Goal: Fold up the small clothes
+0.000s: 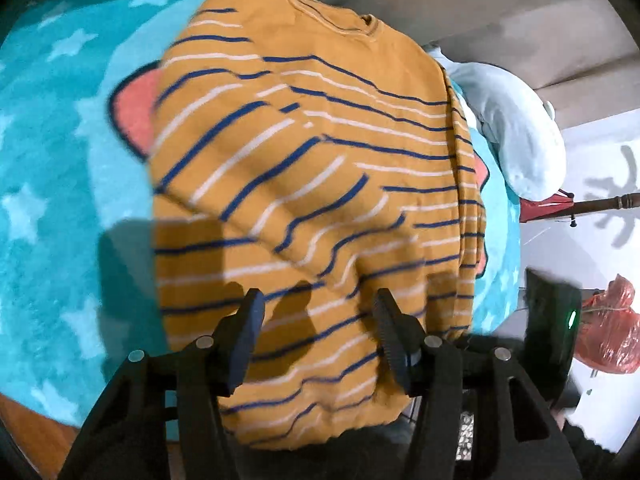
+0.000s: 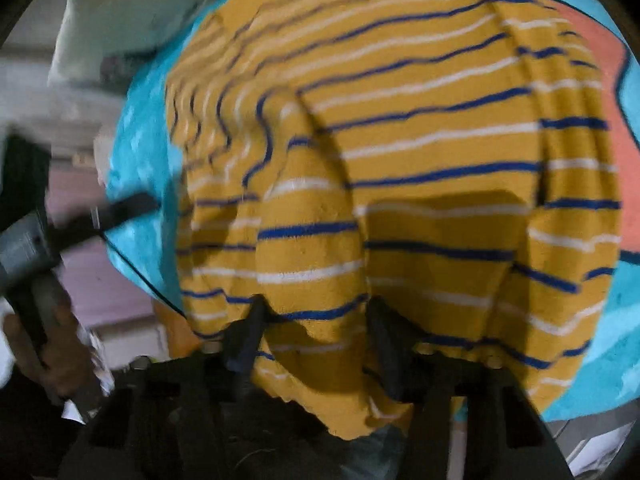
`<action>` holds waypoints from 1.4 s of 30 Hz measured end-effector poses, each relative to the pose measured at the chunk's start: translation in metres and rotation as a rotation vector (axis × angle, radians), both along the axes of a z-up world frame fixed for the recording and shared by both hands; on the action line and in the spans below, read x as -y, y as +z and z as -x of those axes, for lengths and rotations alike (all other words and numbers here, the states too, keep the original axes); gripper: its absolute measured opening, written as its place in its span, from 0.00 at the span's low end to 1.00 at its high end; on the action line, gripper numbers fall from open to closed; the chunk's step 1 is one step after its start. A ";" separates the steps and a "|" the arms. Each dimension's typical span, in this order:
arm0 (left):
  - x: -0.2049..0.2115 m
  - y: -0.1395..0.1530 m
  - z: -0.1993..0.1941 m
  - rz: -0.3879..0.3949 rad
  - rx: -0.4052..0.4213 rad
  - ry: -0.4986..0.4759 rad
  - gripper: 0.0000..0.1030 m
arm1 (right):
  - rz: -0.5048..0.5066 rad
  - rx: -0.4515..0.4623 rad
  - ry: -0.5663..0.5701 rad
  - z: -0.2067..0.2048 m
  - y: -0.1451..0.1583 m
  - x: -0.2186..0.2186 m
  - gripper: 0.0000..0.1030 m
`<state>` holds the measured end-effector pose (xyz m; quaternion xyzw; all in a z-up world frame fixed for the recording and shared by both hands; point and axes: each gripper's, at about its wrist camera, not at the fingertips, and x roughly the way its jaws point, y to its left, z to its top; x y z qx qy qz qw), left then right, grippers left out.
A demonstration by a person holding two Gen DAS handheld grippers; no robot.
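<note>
A mustard-yellow sweater with blue and white stripes lies folded on a turquoise star-patterned blanket, collar at the far end. My left gripper hovers over its near hem, open, with nothing between the fingers. In the right wrist view the sweater fills the frame. A raised fold of it bulges up between the fingers of my right gripper. Those jaws stand apart and do not visibly pinch the cloth. The picture is blurred.
A pale blue pillow lies at the blanket's far right edge. Beyond it are a white floor, a wooden stick and a red plastic bag. A hand holds the other gripper at the left of the right wrist view.
</note>
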<state>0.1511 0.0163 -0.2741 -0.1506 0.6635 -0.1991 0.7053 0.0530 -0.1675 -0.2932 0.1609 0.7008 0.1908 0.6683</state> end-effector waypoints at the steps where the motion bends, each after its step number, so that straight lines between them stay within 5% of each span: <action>1: 0.007 0.001 0.001 -0.007 0.000 -0.012 0.54 | 0.036 0.009 0.011 0.001 0.006 -0.002 0.17; 7: 0.018 0.003 0.014 -0.017 -0.017 -0.050 0.54 | 0.268 0.170 0.161 0.014 0.068 0.000 0.18; 9: 0.021 -0.002 0.015 -0.018 -0.032 -0.046 0.54 | 0.307 0.180 0.210 0.013 0.061 -0.003 0.33; 10: 0.021 -0.005 0.015 -0.020 -0.040 -0.045 0.54 | 0.320 0.158 0.234 0.014 0.050 -0.002 0.55; 11: 0.023 -0.007 0.015 -0.026 -0.045 -0.046 0.54 | 0.327 0.143 0.236 0.015 0.042 0.002 0.57; 16: 0.036 -0.011 0.020 -0.011 -0.056 -0.074 0.54 | 0.164 0.140 0.016 0.011 0.055 0.046 0.59; 20: 0.053 -0.015 0.032 0.021 -0.086 -0.104 0.54 | 0.216 0.127 -0.039 -0.004 0.048 0.069 0.57; 23: 0.067 -0.018 0.041 0.018 -0.085 -0.130 0.54 | 0.183 0.066 0.023 -0.006 0.032 0.070 0.30; 26: 0.074 -0.029 0.039 0.008 -0.109 -0.119 0.54 | 0.141 0.026 0.132 0.003 0.018 0.059 0.21; 30: 0.075 -0.042 0.030 0.011 -0.146 -0.078 0.54 | 0.267 0.011 0.214 0.014 0.013 0.053 0.21; 33: 0.074 -0.051 0.025 -0.025 -0.180 -0.055 0.37 | 0.191 0.072 0.099 0.007 0.035 0.072 0.22; 36: 0.066 -0.053 0.022 0.006 -0.204 -0.009 0.32 | 0.106 0.095 0.046 -0.004 0.040 0.075 0.39; 42: 0.060 -0.052 0.028 0.019 -0.219 -0.026 0.30 | 0.102 0.031 0.065 -0.014 0.002 0.063 0.33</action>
